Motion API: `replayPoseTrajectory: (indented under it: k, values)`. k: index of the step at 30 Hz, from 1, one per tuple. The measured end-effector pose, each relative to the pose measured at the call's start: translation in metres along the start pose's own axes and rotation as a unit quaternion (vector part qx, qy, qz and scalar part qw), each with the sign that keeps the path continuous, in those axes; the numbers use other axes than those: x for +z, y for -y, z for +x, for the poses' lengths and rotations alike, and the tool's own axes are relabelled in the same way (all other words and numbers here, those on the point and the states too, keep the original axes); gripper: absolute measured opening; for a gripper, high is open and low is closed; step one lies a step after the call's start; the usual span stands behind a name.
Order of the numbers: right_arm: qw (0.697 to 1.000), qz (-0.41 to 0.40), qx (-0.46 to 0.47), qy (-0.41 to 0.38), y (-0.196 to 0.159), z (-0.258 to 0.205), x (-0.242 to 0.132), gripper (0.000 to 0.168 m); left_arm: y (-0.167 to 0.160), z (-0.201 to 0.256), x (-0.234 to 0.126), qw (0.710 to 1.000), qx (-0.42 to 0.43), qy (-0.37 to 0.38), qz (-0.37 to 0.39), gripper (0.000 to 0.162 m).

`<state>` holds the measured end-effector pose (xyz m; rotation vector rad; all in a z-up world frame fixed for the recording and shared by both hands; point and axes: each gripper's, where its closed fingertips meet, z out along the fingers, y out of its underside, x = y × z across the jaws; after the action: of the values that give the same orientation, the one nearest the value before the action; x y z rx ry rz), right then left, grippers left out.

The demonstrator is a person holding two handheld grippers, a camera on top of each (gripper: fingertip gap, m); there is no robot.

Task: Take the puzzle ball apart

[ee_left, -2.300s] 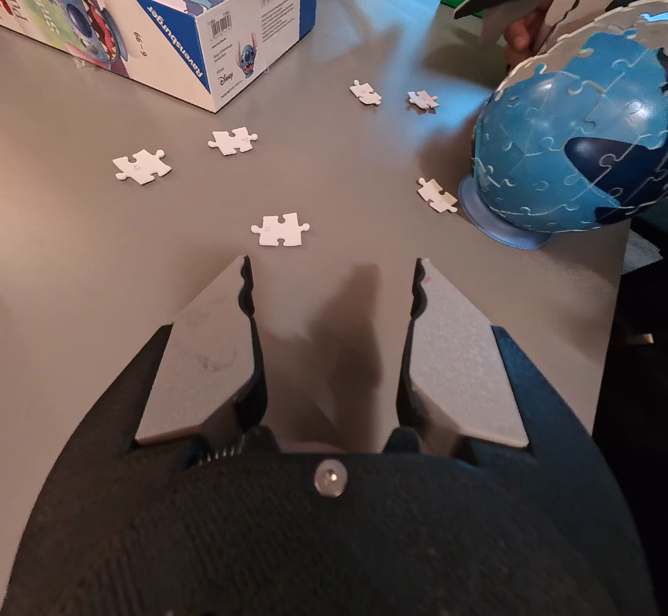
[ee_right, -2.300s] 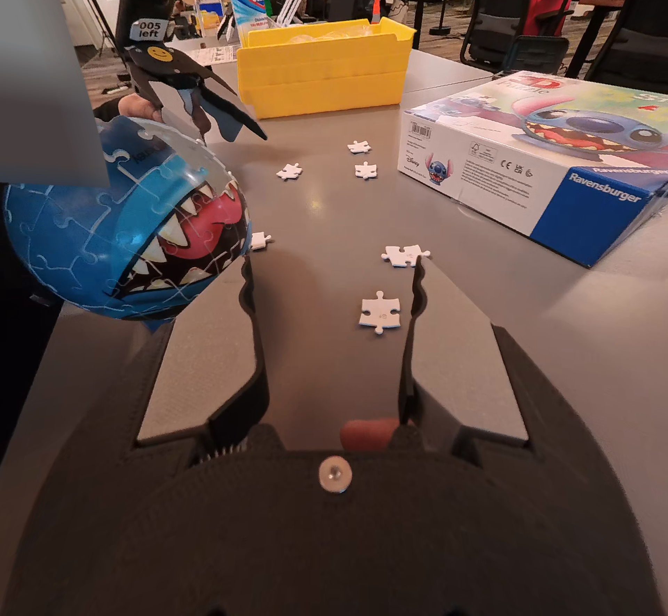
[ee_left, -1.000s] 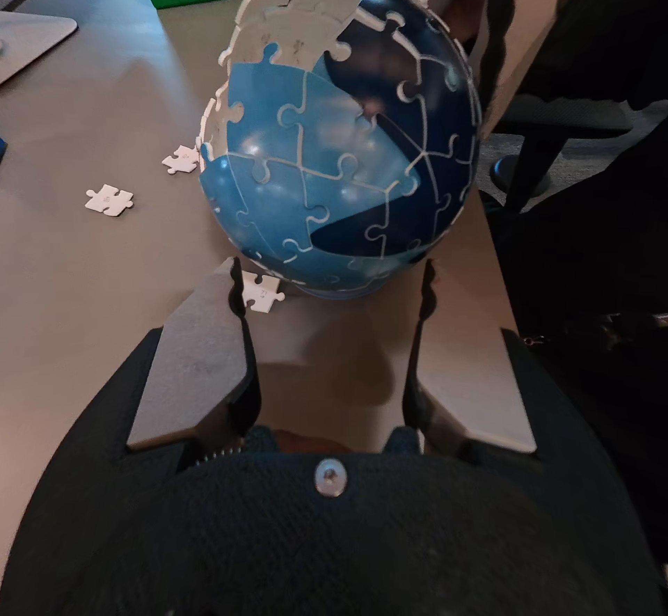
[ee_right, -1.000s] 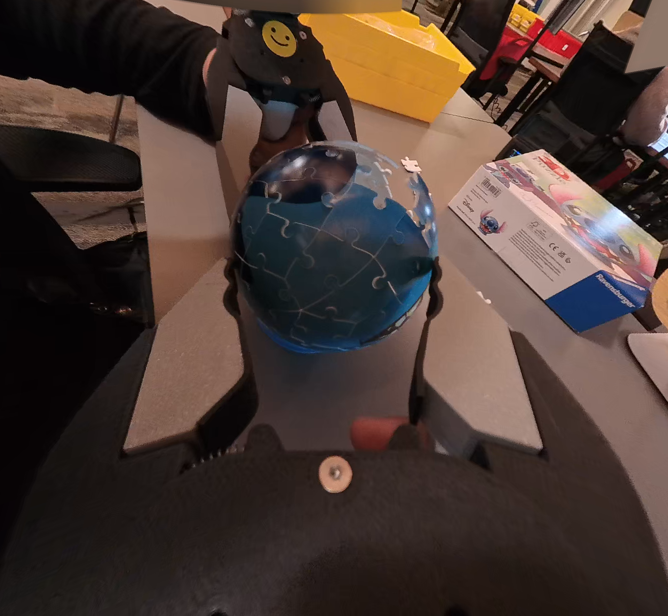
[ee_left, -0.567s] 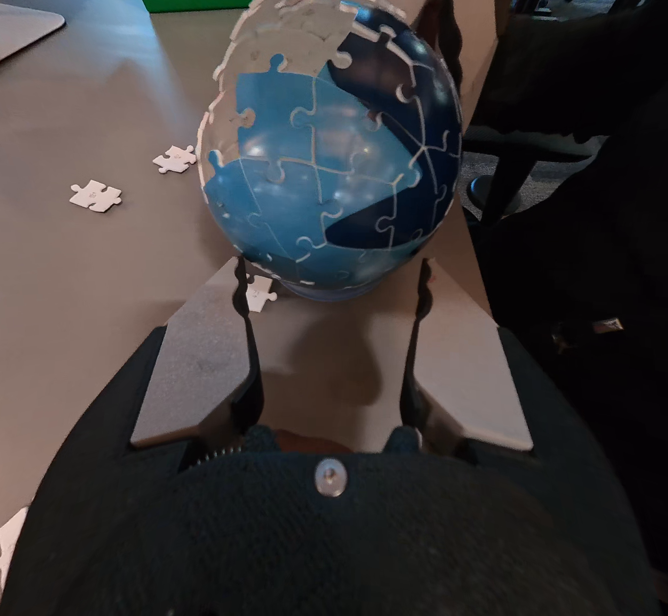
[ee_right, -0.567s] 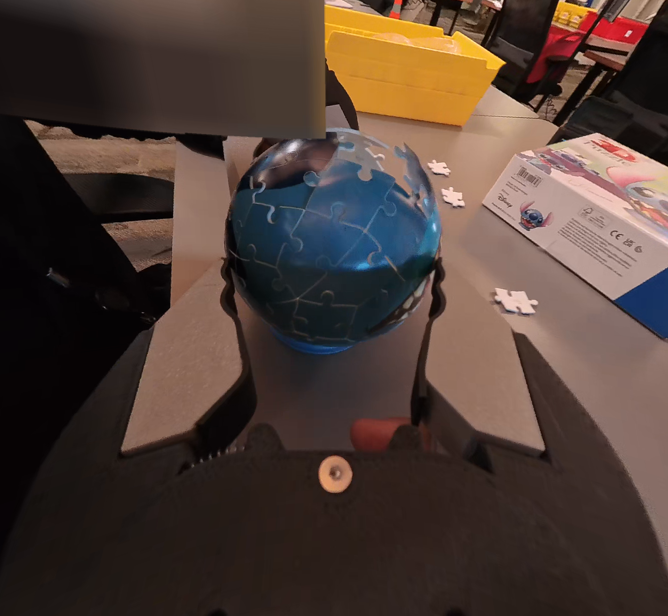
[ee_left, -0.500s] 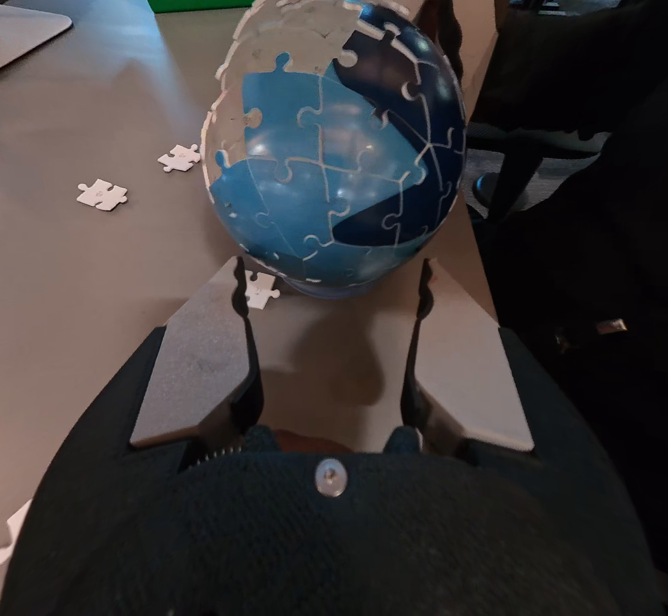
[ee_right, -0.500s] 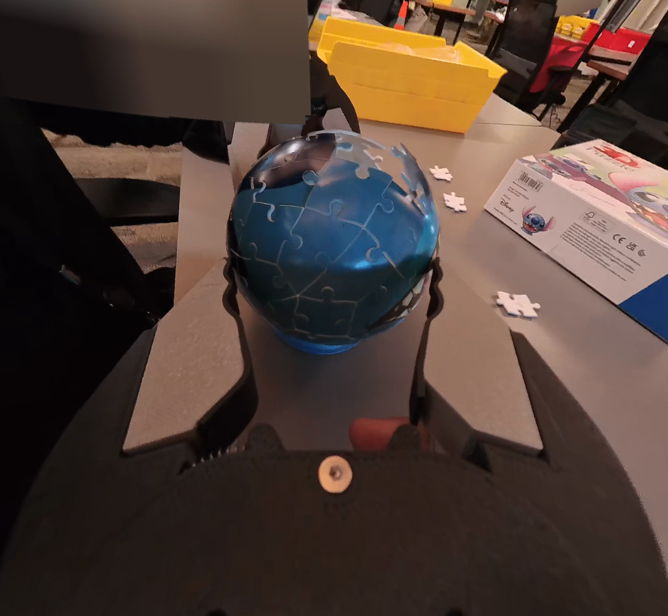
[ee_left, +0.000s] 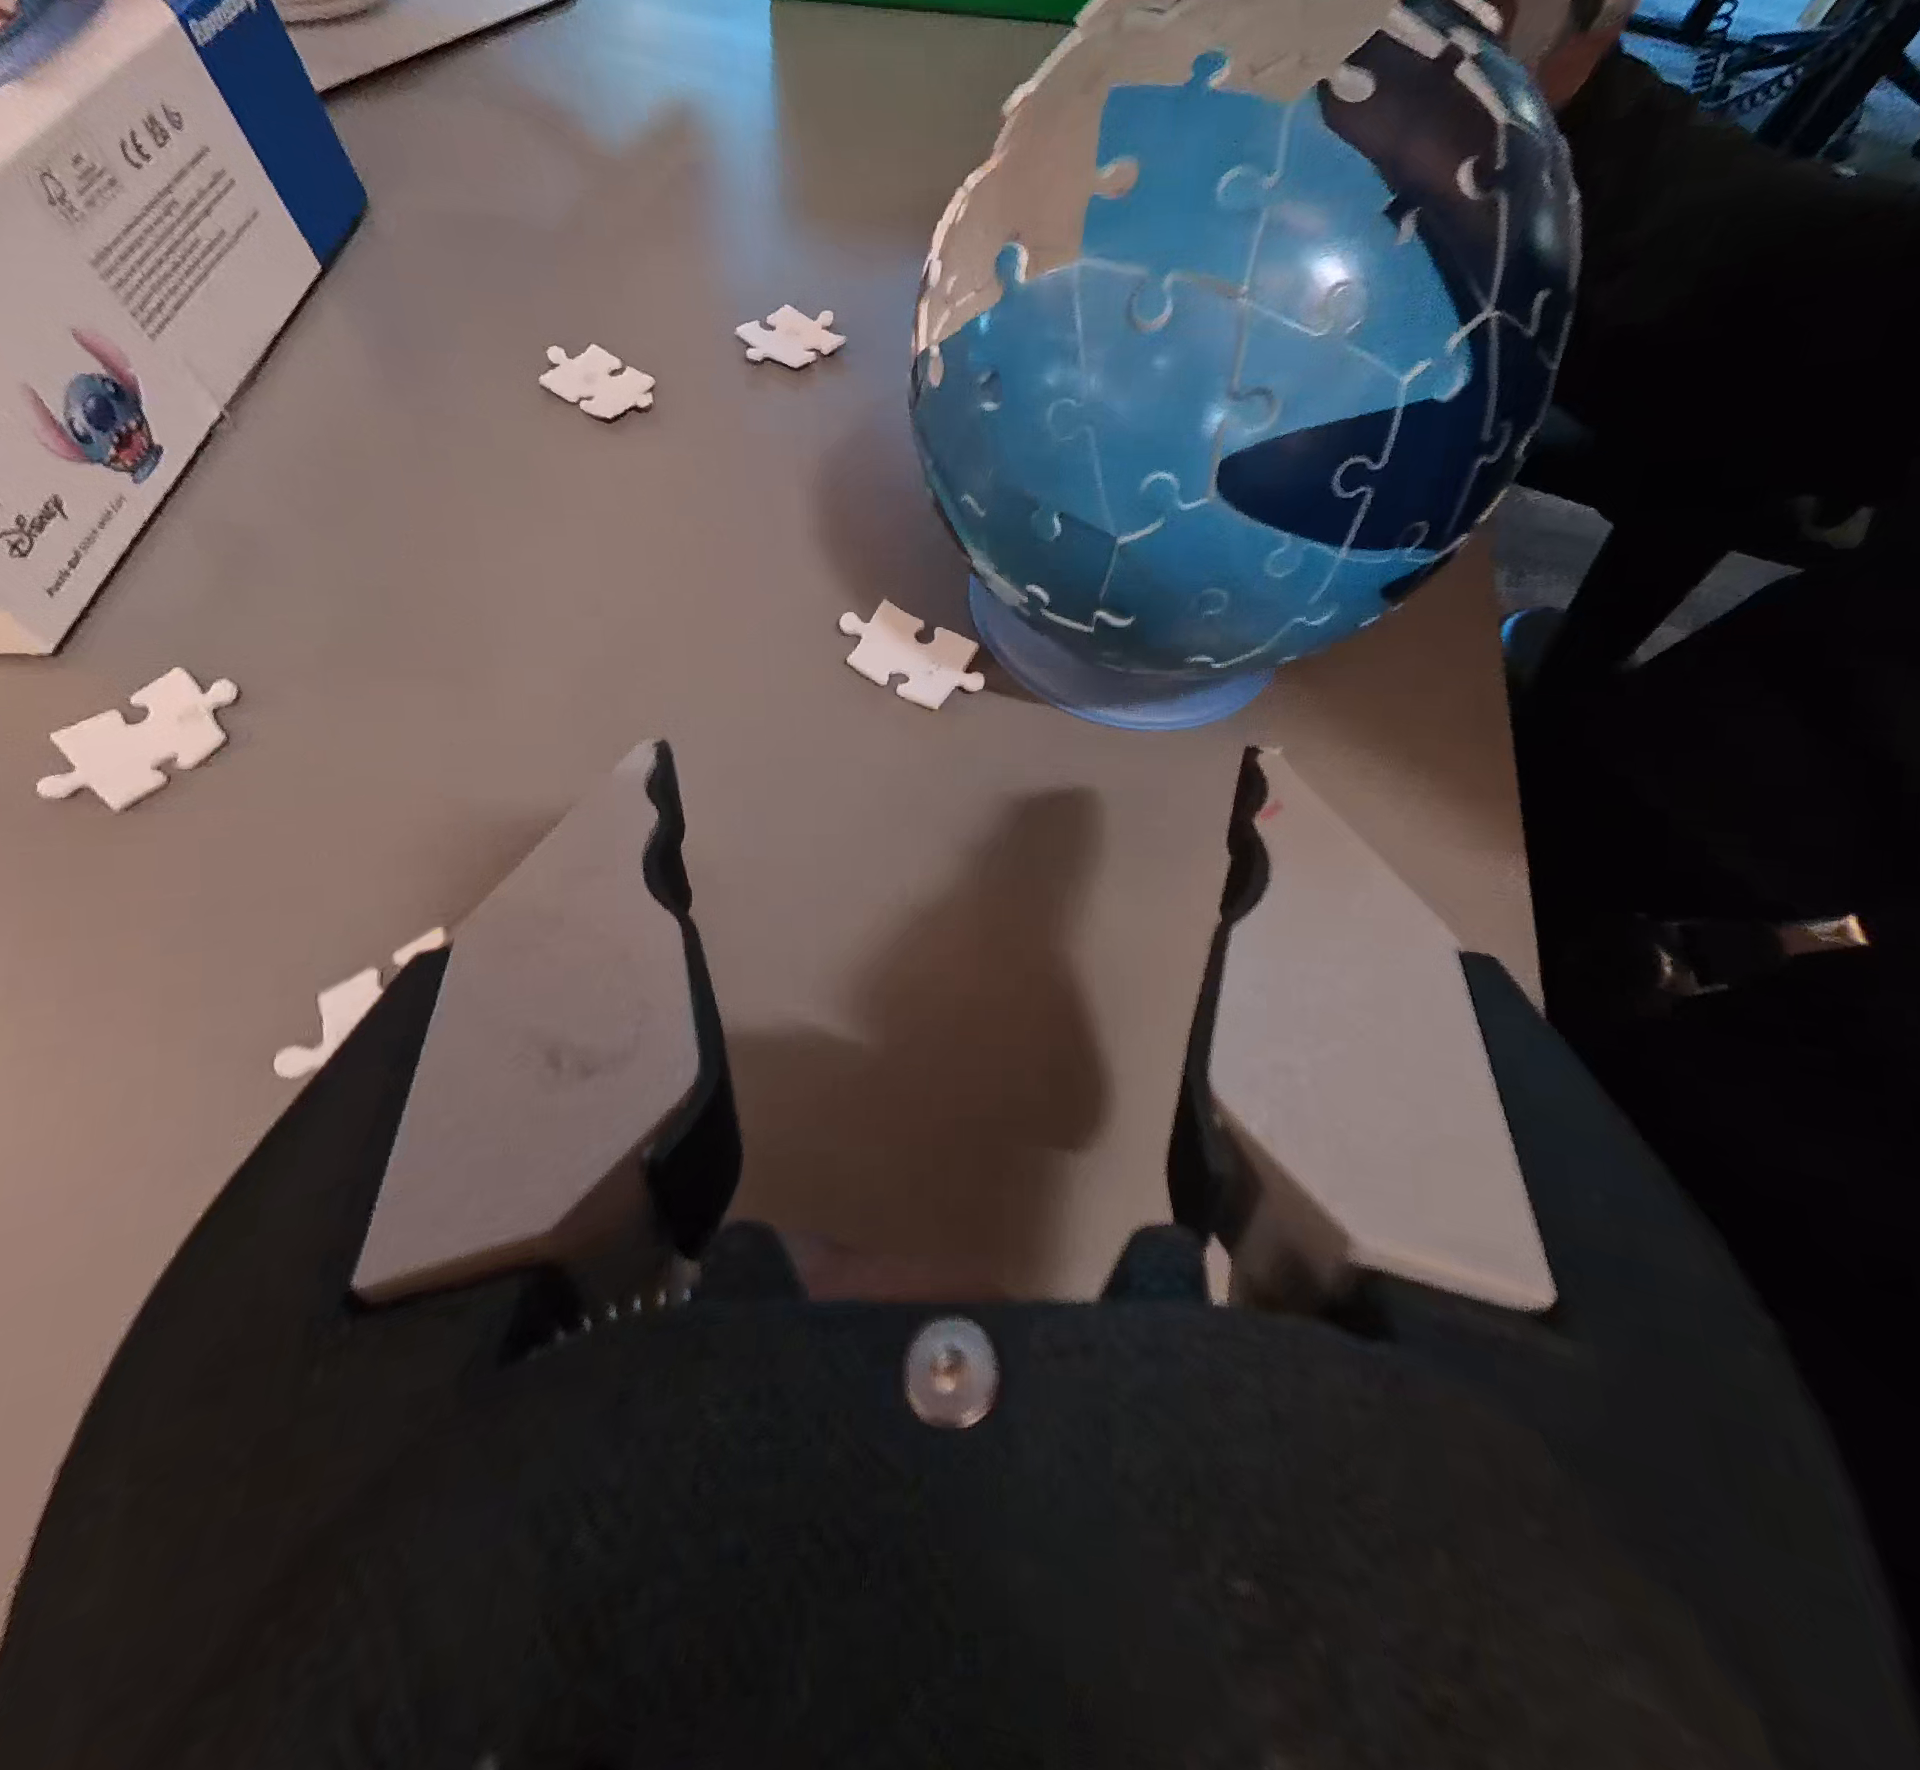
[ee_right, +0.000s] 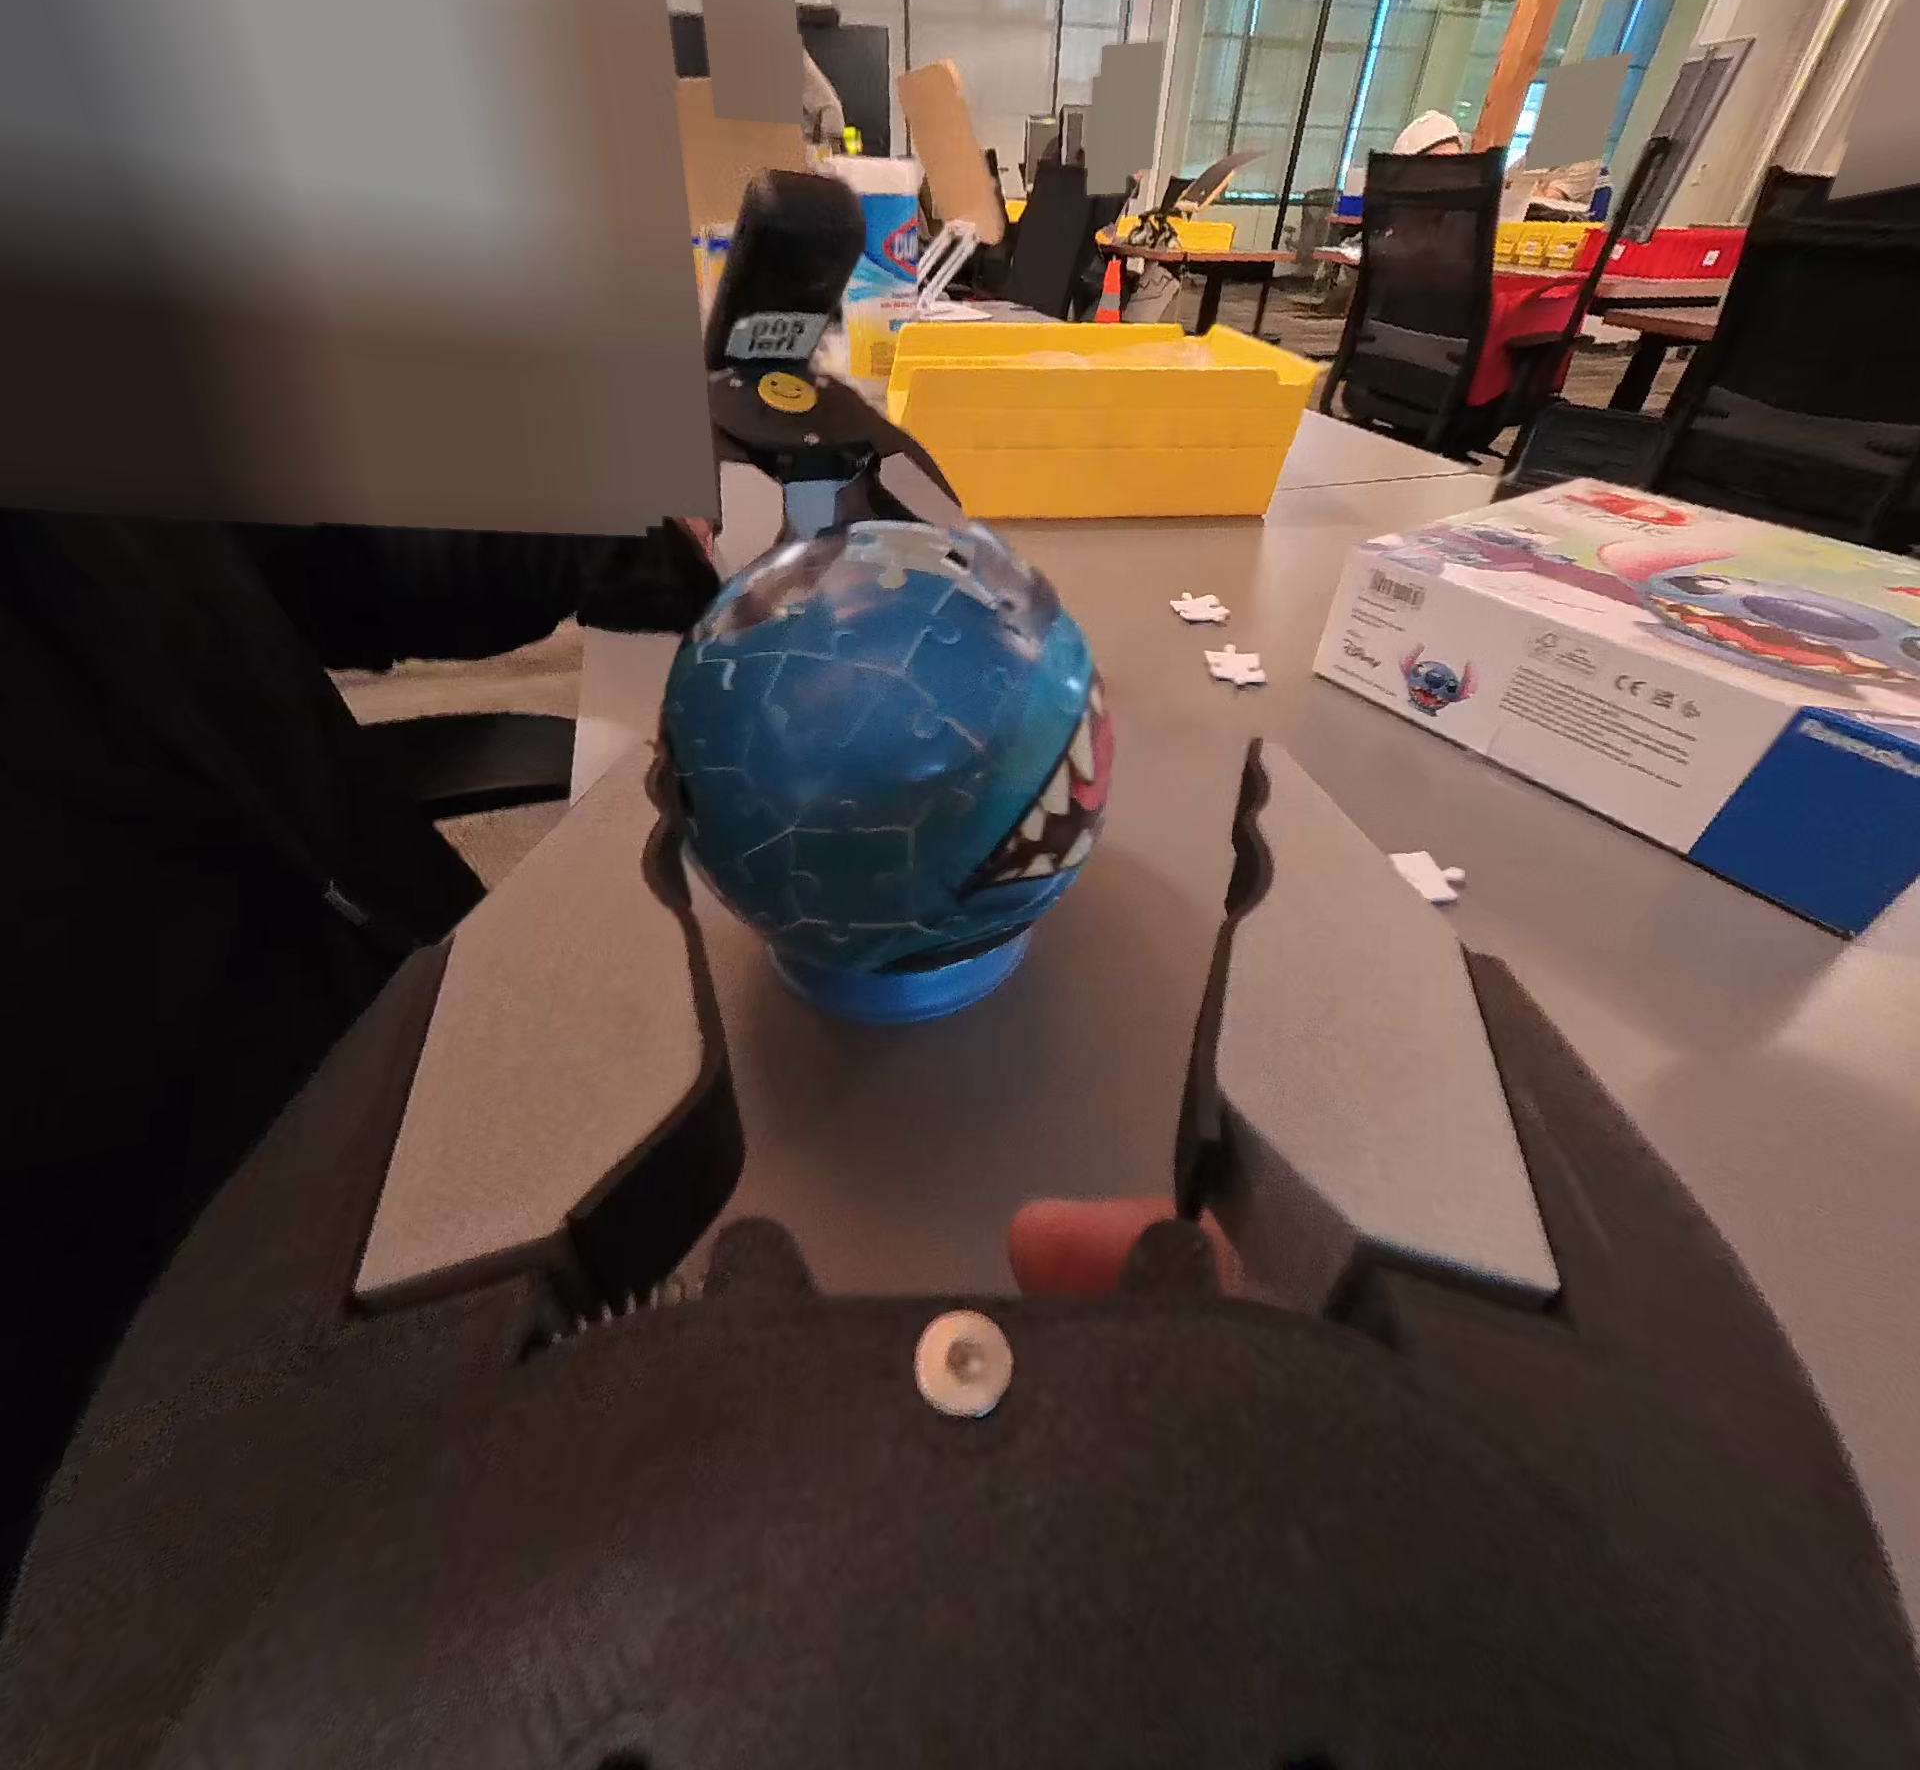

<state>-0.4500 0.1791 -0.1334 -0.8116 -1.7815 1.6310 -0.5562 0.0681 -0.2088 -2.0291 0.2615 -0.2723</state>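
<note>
Both wrist views face the puzzle ball (ee_left: 1247, 349) closely, from opposite sides.

Yellow bins (ee_right: 1091, 416), grey table (ee_left: 520, 598)

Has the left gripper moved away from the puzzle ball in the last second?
Yes. The left gripper has backed off; the puzzle ball and its blue stand now sit farther ahead, rightward.

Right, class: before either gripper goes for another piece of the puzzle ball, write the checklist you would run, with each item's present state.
1. Left gripper open and empty: ok.
2. Right gripper open, not clamping the puzzle ball: ok.
3. Ball seated upright on its blue stand: not ok, it leans.
4. Open top edge of ball reachable: ok, white piece backs show there.
5. Loose pieces clear of the ball: not ok, one piece lies against the stand.
6. Puzzle box out of the way: ok.
</note>
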Motion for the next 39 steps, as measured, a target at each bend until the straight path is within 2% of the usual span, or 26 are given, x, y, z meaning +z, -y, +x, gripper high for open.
replayPoseTrajectory:
  k: [9, 13, 15, 18, 27, 39]
  values:
    - [0.988, -0.085, -0.127, -0.035, -0.018, -0.031, 0.04, 0.112, 0.001, 0.022, 0.035, 0.996, 0.068, -0.029, -0.046, 0.107]
    - [0.975, -0.125, -0.174, -0.061, -0.03, -0.027, 0.051, 0.109, 0.008, 0.038, 0.043, 0.995, 0.076, -0.059, -0.035, 0.1]
    - [0.977, -0.124, -0.164, -0.059, -0.032, -0.024, 0.054, 0.11, 0.009, 0.045, 0.045, 0.994, 0.084, -0.065, -0.035, 0.095]
    - [0.985, -0.109, -0.124, -0.044, -0.033, -0.022, 0.053, 0.11, 0.01, 0.047, 0.045, 0.994, 0.087, -0.058, -0.032, 0.099]
    - [0.997, -0.079, -0.016, 0.011, -0.038, -0.017, 0.048, 0.109, 0.022, 0.05, 0.031, 0.995, 0.051, -0.081, 0.019, 0.09]
    - [0.997, -0.063, -0.037, -0.002, -0.034, -0.014, 0.044, 0.108, 0.021, 0.047, 0.03, 0.995, 0.045, -0.08, 0.023, 0.09]
